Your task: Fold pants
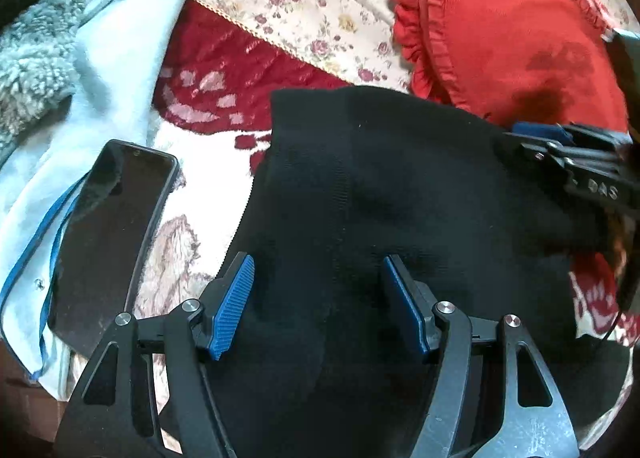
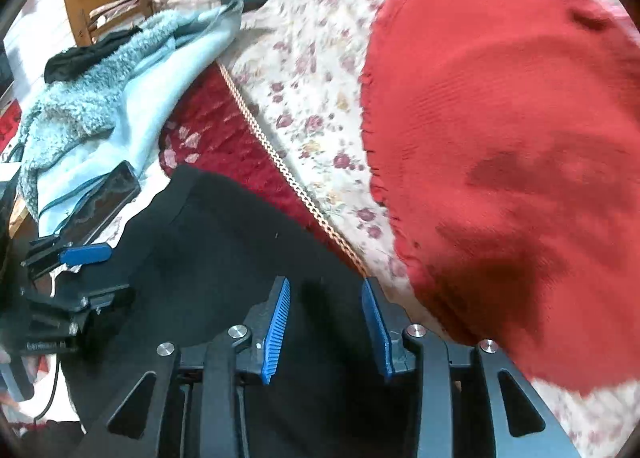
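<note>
Black pants [image 1: 360,186] lie folded on the patterned bedspread [image 1: 192,250], just below the red ruffled cushion [image 1: 512,38]. Left gripper [image 1: 316,298] stands wide above the pants, holding nothing. Right gripper [image 2: 326,322] also parted, empty. Phone [image 1: 108,234] lies left of the pants.

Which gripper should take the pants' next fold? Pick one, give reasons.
Probably left. The left gripper hangs open over the middle of the black pants; the right gripper, also open, sits at their edge by the red cushion.
</note>
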`<state>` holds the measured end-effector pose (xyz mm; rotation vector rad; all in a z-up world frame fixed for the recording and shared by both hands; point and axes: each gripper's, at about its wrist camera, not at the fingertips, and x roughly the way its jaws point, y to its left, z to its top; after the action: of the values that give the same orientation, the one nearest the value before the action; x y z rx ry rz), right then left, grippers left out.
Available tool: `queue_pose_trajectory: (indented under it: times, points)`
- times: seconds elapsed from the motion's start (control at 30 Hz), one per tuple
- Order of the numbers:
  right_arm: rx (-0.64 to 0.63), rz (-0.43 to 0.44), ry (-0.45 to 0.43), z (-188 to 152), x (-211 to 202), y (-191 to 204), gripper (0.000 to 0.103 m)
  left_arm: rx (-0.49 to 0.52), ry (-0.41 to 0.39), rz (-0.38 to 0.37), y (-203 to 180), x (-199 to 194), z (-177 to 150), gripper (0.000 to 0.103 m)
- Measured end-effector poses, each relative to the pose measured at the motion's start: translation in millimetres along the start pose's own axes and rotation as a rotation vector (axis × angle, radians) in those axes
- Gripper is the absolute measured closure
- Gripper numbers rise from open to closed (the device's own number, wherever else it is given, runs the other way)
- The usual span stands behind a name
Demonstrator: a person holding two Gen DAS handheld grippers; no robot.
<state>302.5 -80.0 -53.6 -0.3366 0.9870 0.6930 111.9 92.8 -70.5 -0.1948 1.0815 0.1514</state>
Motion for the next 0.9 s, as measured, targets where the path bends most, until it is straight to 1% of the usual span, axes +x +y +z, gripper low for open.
queue_pose_trajectory:
  times: [0.07,0.13,0.27,0.33,0.43,0.57,0.67,0.7,0.8,0.83,0.87,0.9]
  points:
    - [-0.022,0.021,0.040,1.6,14.2,-2.1,0.066,-0.003,-0.005,-0.003,1.7,2.6,-1.0,0.030]
    - [-0.026,0.048,0.093,-0.1,30.8,-5.1,0.066,-0.013,-0.005,-0.009,3.7,3.0,-1.4,0.028]
    - [0.025,0.089,0.076,-1.0,30.7,-13.7,0.066,-0.021,-0.005,-0.012,6.4,1.2,-2.9,0.027]
    - [0.006,0.082,0.076,0.5,30.1,-12.4,0.066,-0.014,-0.003,-0.009,5.3,-0.1,-3.5,0.027]
    - [-0.042,0.075,0.068,4.8,31.9,-8.5,0.057,-0.014,-0.009,-0.005,5.0,0.3,-4.6,0.025]
    - [-0.016,0.166,0.087,10.6,46.4,-18.3,0.055,-0.014,-0.017,-0.003,3.3,2.5,-4.4,0.022]
    - [0.047,0.245,0.090,11.7,55.9,-30.0,0.055,-0.012,-0.024,-0.006,3.6,3.7,-4.6,0.021]
    - [0.045,0.246,0.080,11.1,55.7,-28.9,0.055,-0.013,-0.025,-0.009,3.9,4.1,-4.3,0.021]
    - [-0.012,0.234,0.036,7.4,49.8,-17.7,0.073,-0.020,-0.024,-0.016,4.6,2.9,-3.6,0.021]
    - [-0.017,0.209,0.015,5.6,44.8,-13.2,0.088,-0.026,-0.022,-0.020,5.6,1.7,-3.7,0.021]
    - [-0.018,0.194,0.004,4.8,39.9,-10.4,0.093,-0.034,-0.020,-0.024,6.8,-0.3,-4.4,0.021]
    - [-0.019,0.175,-0.013,3.5,32.6,-7.0,0.093,-0.044,-0.018,-0.032,9.3,-4.1,-5.6,0.021]
